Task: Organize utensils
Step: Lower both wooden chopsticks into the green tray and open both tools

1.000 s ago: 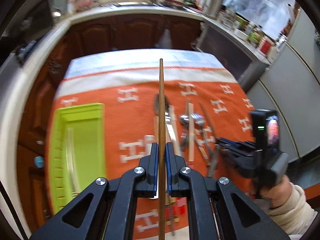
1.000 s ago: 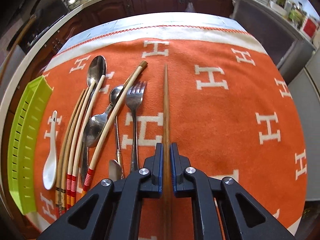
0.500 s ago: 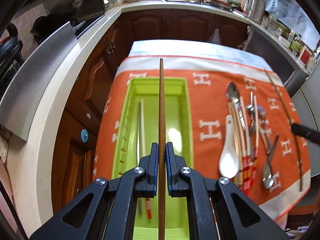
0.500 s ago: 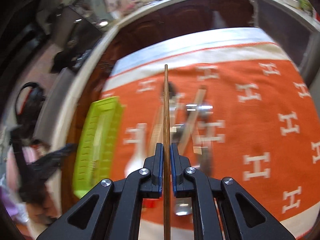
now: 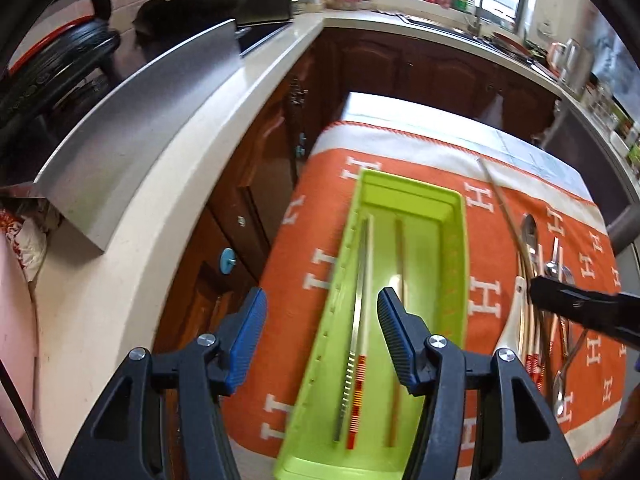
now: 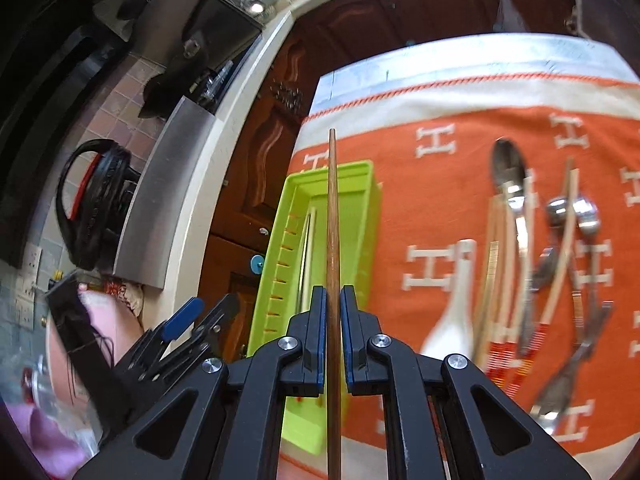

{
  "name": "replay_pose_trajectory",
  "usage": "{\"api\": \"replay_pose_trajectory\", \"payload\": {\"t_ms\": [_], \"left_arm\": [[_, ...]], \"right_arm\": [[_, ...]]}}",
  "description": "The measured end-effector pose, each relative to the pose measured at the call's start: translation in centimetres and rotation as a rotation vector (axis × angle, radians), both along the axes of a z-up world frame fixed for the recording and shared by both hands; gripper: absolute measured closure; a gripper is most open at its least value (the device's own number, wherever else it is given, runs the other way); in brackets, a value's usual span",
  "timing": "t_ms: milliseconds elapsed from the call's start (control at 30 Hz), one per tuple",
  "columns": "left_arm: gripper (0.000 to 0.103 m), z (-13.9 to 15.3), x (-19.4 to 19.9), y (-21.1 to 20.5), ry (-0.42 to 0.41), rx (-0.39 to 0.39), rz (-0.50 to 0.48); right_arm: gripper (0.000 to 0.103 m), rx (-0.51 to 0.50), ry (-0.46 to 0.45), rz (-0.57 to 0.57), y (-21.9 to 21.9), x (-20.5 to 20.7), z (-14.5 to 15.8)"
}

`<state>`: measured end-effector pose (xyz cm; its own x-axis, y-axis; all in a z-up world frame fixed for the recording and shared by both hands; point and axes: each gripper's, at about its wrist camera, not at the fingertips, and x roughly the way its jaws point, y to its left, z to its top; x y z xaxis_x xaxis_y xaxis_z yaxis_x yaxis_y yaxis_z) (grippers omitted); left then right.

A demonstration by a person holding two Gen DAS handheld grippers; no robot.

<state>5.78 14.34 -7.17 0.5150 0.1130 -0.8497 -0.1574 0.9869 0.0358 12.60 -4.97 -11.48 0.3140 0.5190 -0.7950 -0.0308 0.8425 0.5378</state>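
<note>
My left gripper [image 5: 320,324] is open and empty above the lime-green tray [image 5: 454,248]. In the tray lie a brown chopstick [image 5: 400,256] and a pale chopstick with a red-striped end [image 5: 360,336]. My right gripper [image 6: 333,320] is shut on a second brown chopstick [image 6: 332,208], held over the green tray [image 6: 360,200]. The right gripper also shows at the right of the left wrist view [image 5: 576,308]. The left gripper shows low on the left of the right wrist view [image 6: 180,332].
On the orange H-patterned cloth [image 6: 440,208] right of the tray lie a white ceramic spoon [image 6: 452,304], pale chopsticks with red ends [image 6: 500,272], metal spoons [image 6: 512,184] and a fork [image 6: 576,344]. A white counter edge [image 5: 168,184] and wooden cabinets [image 5: 256,184] lie to the left.
My left gripper has opened and let its brown chopstick fall into the green tray. My right gripper has carried its chopstick left, over the tray.
</note>
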Motion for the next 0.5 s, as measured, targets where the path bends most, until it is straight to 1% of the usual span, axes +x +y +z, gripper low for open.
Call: {"api": "replay_pose_trajectory", "payload": {"t_ms": [33,100,233,267,300,367,500], "left_arm": [[0.047,0.1,0.0,0.1,-0.001,0.016,0.005],[0.047,0.0,0.0,0.6,-0.003,0.051,0.017],[0.047,-0.3,0.0,1.6,0.008,0.067,0.034],[0.047,-0.4,-0.1,1.8,0.011,0.076,0.04],[0.047,-0.4,0.0,1.8,0.012,0.083,0.043],[0.047,-0.5,0.3,2.0,0.015,0.087,0.044],[0.047,-0.4,0.4,1.3,0.013,0.08,0.017]], "right_arm": [[0.097,-0.003,0.017,0.003,1.1,0.6,-0.5],[0.096,-0.01,0.032,0.005,2.0,1.4,-1.5],[0.095,-0.04,0.058,-0.01,3.8,2.7,-3.0],[0.092,-0.038,0.067,-0.009,4.0,3.0,-3.5],[0.085,-0.035,0.079,-0.006,4.2,3.5,-4.0],[0.077,-0.045,0.086,0.001,4.6,3.7,-4.5],[0.077,-0.073,0.059,0.036,4.6,3.1,-4.2]]}}
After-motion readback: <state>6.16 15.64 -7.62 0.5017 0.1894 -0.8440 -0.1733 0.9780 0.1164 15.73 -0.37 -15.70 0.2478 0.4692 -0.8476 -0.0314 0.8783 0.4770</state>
